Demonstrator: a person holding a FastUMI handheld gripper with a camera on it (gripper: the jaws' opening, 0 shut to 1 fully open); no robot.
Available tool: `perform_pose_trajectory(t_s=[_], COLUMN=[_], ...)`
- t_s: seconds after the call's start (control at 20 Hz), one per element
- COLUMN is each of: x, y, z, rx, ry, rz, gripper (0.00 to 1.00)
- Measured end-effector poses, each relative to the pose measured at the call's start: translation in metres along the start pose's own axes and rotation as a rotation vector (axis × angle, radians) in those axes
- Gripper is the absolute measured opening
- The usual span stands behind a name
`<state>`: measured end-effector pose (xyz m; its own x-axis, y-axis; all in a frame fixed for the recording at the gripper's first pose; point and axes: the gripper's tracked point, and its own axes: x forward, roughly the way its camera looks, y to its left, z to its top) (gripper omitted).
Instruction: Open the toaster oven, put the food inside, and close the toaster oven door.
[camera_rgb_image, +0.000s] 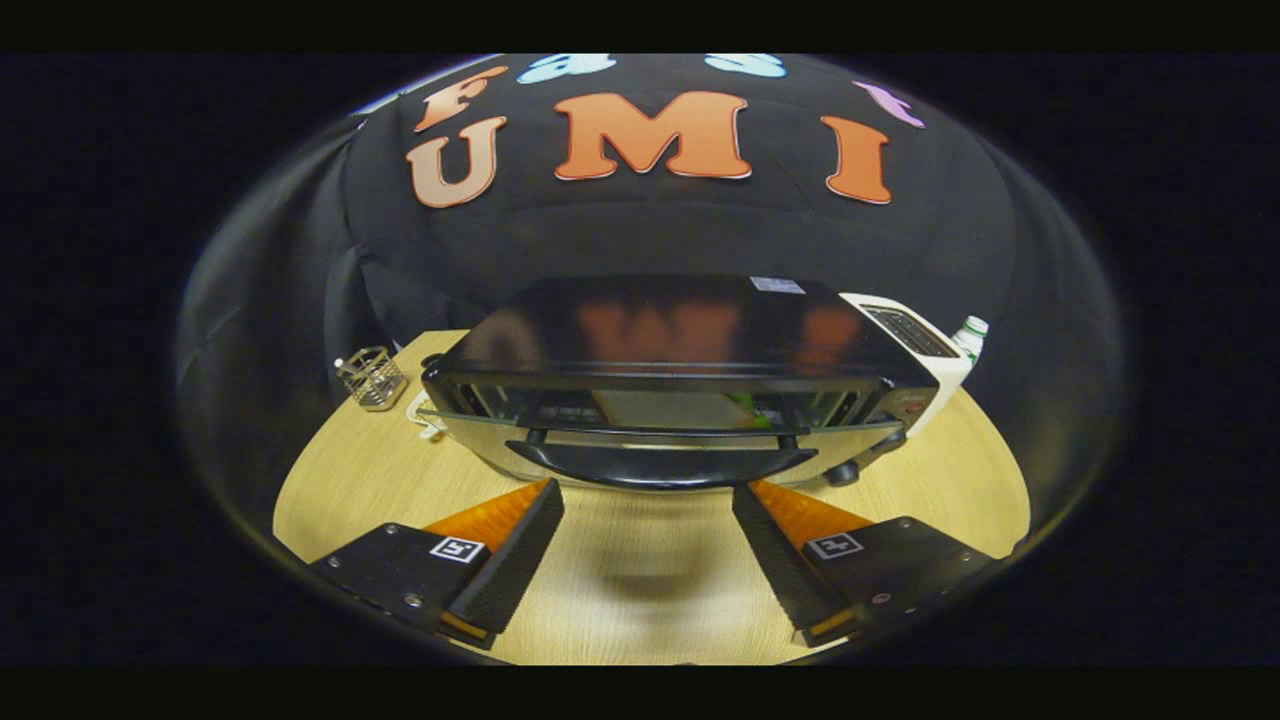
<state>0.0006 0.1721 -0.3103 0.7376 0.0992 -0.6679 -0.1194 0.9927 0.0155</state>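
Pale wood-grain laminate covers the worktop (650, 600), which carries every item observed. The toaster oven (670, 345) stands at the middle of the worktop, just ahead of the tongs (648, 495), its glossy black top reflecting the wall behind. Its glass door (660, 425) is hinged down part of the way, tilted toward the tongs, with the dark curved handle (660, 462) along its leading edge. Behind the glass, a pale flat item with a touch of green (690, 408) lies inside the oven cavity; its nature cannot be told from this angle. A control panel with a reddish marking and at least one dark knob (843, 473) sits on the oven's right side.

The tongs are released: both fingers (520, 545) stand wide apart with bare worktop between them, and neither presses on anything. Their tips reach close to the door handle, one toward each end of it, but contact cannot be confirmed.

Left of the oven, a small wire basket (372, 378) stands near the worktop's far edge, with a small white object (425, 412) between it and the oven. Right of the oven, a white appliance (915, 335) with a dark slotted top stands just beside it, and a bottle with a white cap (970, 335) shows beyond that appliance.
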Motion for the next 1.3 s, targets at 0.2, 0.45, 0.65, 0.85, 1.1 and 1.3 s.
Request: perform_pose_trajectory(t_s=[0.2, 0.45, 0.65, 0.85, 1.1, 1.3], x=[0.008, -0.007, -0.035, -0.068, -0.103, -0.134], y=[-0.003, -0.023, -0.038, -0.050, -0.053, -0.057], z=[0.016, 0.017, 0.039, 0.084, 0.144, 0.185], rx=[0.027, 0.013, 0.030, -0.010, -0.004, 0.000], ry=[-0.002, -0.016, -0.066, -0.174, -0.316, -0.419], rz=[-0.004, -0.033, -0.048, -0.067, -0.079, -0.094], gripper=[1.00, 1.00, 1.00, 1.00, 1.00, 1.00])
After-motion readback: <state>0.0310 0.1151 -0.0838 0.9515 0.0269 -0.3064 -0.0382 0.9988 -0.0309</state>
